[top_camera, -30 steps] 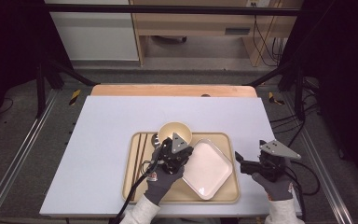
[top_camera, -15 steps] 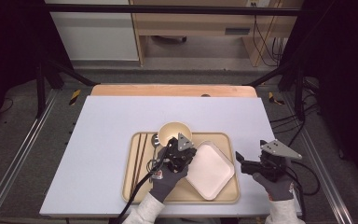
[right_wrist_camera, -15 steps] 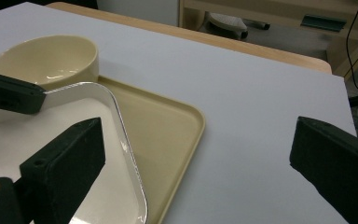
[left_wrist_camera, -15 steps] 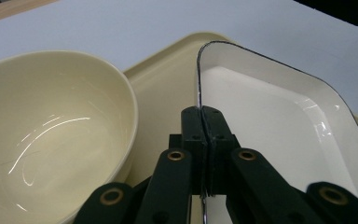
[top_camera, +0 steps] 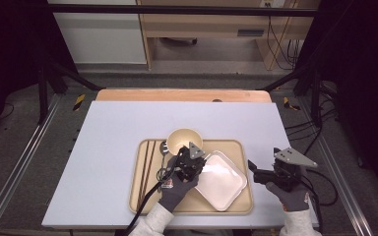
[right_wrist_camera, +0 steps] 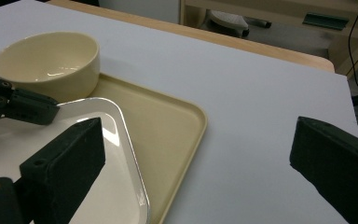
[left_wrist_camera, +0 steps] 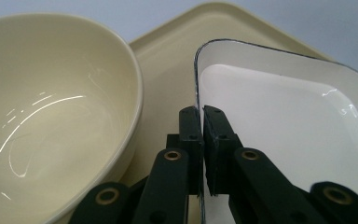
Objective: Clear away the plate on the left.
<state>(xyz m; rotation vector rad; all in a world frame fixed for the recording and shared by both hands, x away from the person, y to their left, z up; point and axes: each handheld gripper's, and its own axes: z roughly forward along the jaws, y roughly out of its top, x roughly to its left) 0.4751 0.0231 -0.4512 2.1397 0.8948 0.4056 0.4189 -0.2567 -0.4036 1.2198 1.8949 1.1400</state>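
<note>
Table (top_camera: 118, 147): pale grey-white top with a wooden strip along its far edge.

Tray (top_camera: 238, 152): tan, rectangular, on the near half of the table, long axis running left-right across it.

Plate (top_camera: 224, 179): white, square with rounded corners and a thin dark rim line. It sits in the right part of the tray, turned diamond-wise, one corner towards the bowl and the opposite corner towards the tray's near right. In the right gripper view its rim (right_wrist_camera: 130, 154) stands above the tray floor; whether it is lifted clear I cannot tell.

Bowl (top_camera: 183, 140): cream, round, upright, at the tray's far edge, just beside the plate's far-left corner.

Chopsticks (top_camera: 146, 169): dark pair lying along the tray's left side, pointing away from the person. Spoon (top_camera: 163, 147) just right of them.

Left gripper (left_wrist_camera: 201, 112): jaws pinched onto the plate's rim at the corner nearest the bowl, rim between the pads.

Right gripper (top_camera: 252, 172): off the tray's right edge, over the table, jaws spread wide, holding nothing, pointing towards the plate.
</note>
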